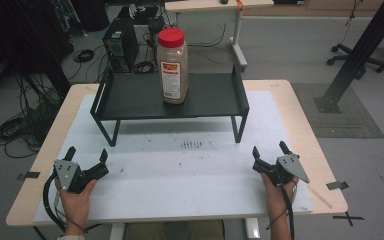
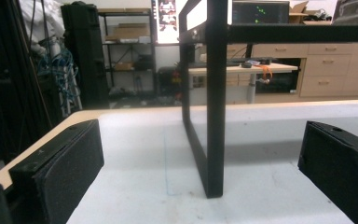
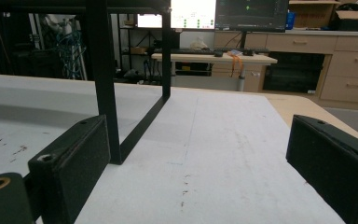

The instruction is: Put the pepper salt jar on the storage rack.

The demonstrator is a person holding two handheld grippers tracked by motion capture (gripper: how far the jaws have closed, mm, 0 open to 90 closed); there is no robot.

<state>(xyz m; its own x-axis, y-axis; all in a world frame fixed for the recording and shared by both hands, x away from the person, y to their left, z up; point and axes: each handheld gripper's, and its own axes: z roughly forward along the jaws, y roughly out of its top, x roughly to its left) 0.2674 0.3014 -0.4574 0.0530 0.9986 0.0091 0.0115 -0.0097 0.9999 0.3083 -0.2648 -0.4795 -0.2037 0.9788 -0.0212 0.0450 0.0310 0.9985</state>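
- Spice jar [image 1: 172, 65]: clear plastic, red screw lid, brown contents, upright mid-shelf.
- Shelf [image 1: 130, 97]: black metal, flat deck, square-section legs.
- Table [image 1: 280, 120]: pale wood, speckled white mat.
- Left gripper [image 1: 86, 156], right gripper [image 1: 269, 150]: jaws spread wide, holding nothing, low near front edge.
- Gripper views: foam-faced pads, shelf legs close, background monitor [image 3: 251, 14].
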